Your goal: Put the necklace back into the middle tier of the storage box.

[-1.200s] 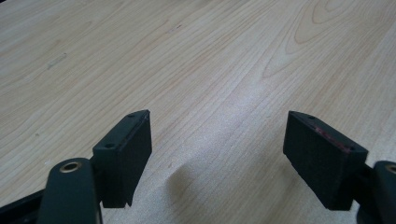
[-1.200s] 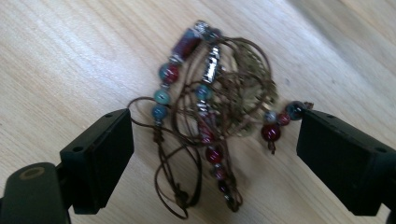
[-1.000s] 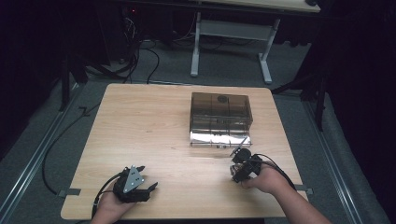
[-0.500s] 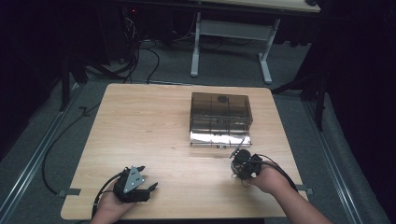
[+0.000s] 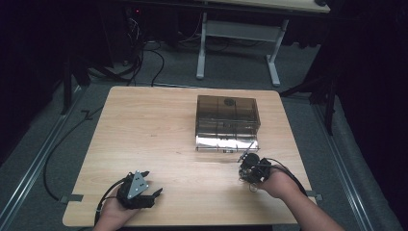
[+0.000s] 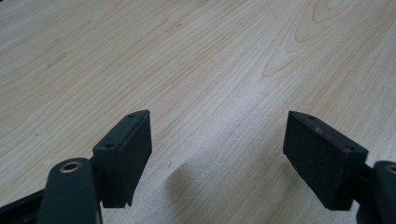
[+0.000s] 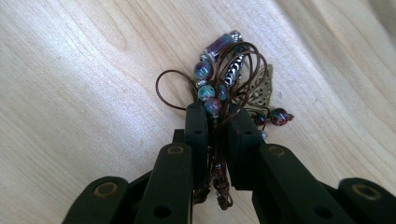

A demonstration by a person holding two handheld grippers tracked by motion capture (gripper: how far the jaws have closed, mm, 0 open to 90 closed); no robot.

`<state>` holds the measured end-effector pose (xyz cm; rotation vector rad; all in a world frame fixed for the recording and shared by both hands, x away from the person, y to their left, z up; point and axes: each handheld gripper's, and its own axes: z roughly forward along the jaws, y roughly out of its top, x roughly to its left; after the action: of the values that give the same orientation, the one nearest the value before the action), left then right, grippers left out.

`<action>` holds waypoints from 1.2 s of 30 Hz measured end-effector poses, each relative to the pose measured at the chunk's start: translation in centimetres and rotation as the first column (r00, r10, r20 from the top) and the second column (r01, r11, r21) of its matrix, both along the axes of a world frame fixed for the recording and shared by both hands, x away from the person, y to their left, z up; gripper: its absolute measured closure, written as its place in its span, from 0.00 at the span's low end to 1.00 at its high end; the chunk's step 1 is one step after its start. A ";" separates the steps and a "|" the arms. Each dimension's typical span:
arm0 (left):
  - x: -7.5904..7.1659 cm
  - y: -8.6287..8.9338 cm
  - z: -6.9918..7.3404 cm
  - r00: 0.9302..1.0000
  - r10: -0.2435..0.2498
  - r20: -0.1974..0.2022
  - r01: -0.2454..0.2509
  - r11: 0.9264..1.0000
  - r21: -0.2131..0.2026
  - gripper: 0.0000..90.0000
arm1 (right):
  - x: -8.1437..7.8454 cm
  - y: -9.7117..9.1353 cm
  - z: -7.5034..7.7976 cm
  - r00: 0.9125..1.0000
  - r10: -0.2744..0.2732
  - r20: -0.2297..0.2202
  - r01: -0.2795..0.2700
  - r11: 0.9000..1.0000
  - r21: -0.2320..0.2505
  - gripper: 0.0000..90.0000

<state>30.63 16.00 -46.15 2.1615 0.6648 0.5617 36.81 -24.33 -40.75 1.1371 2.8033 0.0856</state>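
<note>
At the near left of the bench [image 5: 159, 130], the left hand [image 5: 111, 214] holds the left claw [image 5: 155, 193] low over the wood, a grey plate on its top and a cable trailing back off the edge. Seen in the left gripper view, the left claw [image 6: 217, 158] is spread wide, with bare wood between its two black jaws and nothing in them.

Toward the middle and far side of the bench stands a smoky see-through box [image 5: 227, 121], closed on top, with a shiny drawer front [image 5: 226, 143] along its near side. Inside it looks split into compartments; what they hold cannot be told.

Just near the box's right front corner, the right hand [image 5: 278, 183] holds the right claw [image 5: 246, 161], tipped down at the bench, close to the drawer front but apart from it. In the right gripper view, the right claw [image 7: 217, 114] is pinched on a bracelet [image 7: 229, 81]: a bunch of brown cord loops strung with green-purple beads, a striped bead, a purple tube bead and a brassy leaf charm. The cords run down between the jaws, while the beads spill out past the tips and lie against the wood.
</note>
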 end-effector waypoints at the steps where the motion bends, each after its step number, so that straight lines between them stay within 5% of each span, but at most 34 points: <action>1: 0.0 0.0 0.0 1.000 0.000 0.000 0.000 1.000 0.000 0.27 | 0.0 -0.1 0.1 1.000 -0.003 0.001 0.003 1.000 0.007 0.90; 27: 0.0 -0.1 0.0 1.000 0.004 0.003 -0.004 1.000 0.004 0.27 | 0.1 -1.9 3.8 0.995 -0.099 -0.025 0.101 0.990 0.095 0.90; 28: 0.0 -0.1 0.0 1.000 0.004 0.003 -0.004 1.000 0.004 0.27 | 0.3 -2.1 3.8 0.998 -0.069 -0.013 0.070 0.992 0.107 0.90; 36: 0.0 -0.1 0.0 1.000 0.003 0.004 -0.003 1.000 0.007 0.27 | 0.4 -2.3 4.8 0.997 -0.081 -0.004 0.081 0.990 0.118 0.90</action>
<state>30.58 15.92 -46.18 2.1663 0.6648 0.5702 37.22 -26.63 -35.93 1.2737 2.7800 0.2476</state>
